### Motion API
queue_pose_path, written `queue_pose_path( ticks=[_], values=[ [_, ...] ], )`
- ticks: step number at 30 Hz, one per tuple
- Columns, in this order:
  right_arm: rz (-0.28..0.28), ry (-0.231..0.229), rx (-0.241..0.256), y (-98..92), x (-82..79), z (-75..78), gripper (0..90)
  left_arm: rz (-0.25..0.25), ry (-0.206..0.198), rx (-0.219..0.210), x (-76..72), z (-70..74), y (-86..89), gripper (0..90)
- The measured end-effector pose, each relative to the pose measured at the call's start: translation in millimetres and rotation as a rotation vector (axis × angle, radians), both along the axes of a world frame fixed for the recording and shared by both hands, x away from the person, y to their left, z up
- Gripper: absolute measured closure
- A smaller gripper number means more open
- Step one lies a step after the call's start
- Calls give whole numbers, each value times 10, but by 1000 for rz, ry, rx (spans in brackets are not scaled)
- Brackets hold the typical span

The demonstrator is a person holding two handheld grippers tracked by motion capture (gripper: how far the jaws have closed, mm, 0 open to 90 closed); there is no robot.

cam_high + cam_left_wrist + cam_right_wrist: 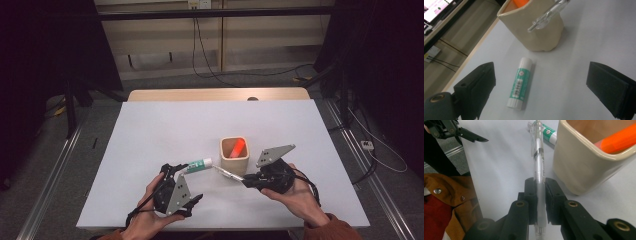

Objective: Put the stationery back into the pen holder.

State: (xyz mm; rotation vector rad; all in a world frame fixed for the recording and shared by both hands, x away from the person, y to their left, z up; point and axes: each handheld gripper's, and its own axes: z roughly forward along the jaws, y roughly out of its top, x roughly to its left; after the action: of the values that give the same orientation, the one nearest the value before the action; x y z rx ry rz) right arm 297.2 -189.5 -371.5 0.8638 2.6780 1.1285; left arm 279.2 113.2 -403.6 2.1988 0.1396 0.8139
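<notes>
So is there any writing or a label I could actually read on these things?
Glue stick: green label with a barcode and a round sign; its print is too blurred to read.
Clear pen held in the right tongs: dark band and faint print, too small to read.
Beige cup: no writing.

Left black two-jaw gripper [186, 172]: held in the person's left hand [150, 207] at the table's near edge, jaws spread wide, nothing between them. Right black two-jaw gripper [245, 181]: cradled in the right hand [295, 192], rust-coloured sleeve [332, 230] behind, jaws pressed together, pointing left.
</notes>
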Motion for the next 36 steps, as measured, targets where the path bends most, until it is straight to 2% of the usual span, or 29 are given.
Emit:
queue_pose_path(
  ticks=[2, 4, 7, 12, 13, 16, 19, 20, 22, 24, 26, 28, 32, 36],
  values=[
    [4, 4, -5, 11, 3, -17, 810, 40, -55, 26, -8, 2, -10, 119],
    [7, 8, -3, 16, 6, -23, 810, 45, -65, 28, 10, 14, -18, 112],
    [2, 11, 0, 19, 8, -23, 810, 49, -94, 57, 23, 27, -45, 123],
    [16, -1, -5, 44, 1, -24, 810, 4, -138, 122, 29, 41, -158, 149],
    [17, 1, -7, 52, -3, -24, 809, -11, -165, 151, 14, 47, -181, 145],
    [22, 4, -4, 64, -4, -37, 810, -40, -212, 173, -16, 38, -241, 170],
    [22, 10, -9, 67, 7, -60, 810, -32, -242, 178, -40, 17, -300, 188],
    [22, 15, -11, 71, 8, -67, 810, -37, -259, 192, -45, 6, -319, 195],
    [21, 19, -10, 80, 14, -81, 809, -43, -296, 217, -51, -25, -343, 269],
    [23, 21, -13, 88, 24, -92, 809, -27, -319, 241, -43, -50, -358, 296],
    [31, 34, -19, 100, 30, -106, 809, -18, -324, 238, -34, -80, -367, 315],
    [35, 45, -26, 120, 30, -125, 809, -34, -325, 266, -43, -114, -382, 360],
    [36, 54, -33, 152, 44, -153, 809, -65, -386, 323, -117, -188, -427, 434],
    [35, 56, -25, 173, 49, -156, 809, -89, -386, 347, -156, -212, -486, 471]
  ],
)
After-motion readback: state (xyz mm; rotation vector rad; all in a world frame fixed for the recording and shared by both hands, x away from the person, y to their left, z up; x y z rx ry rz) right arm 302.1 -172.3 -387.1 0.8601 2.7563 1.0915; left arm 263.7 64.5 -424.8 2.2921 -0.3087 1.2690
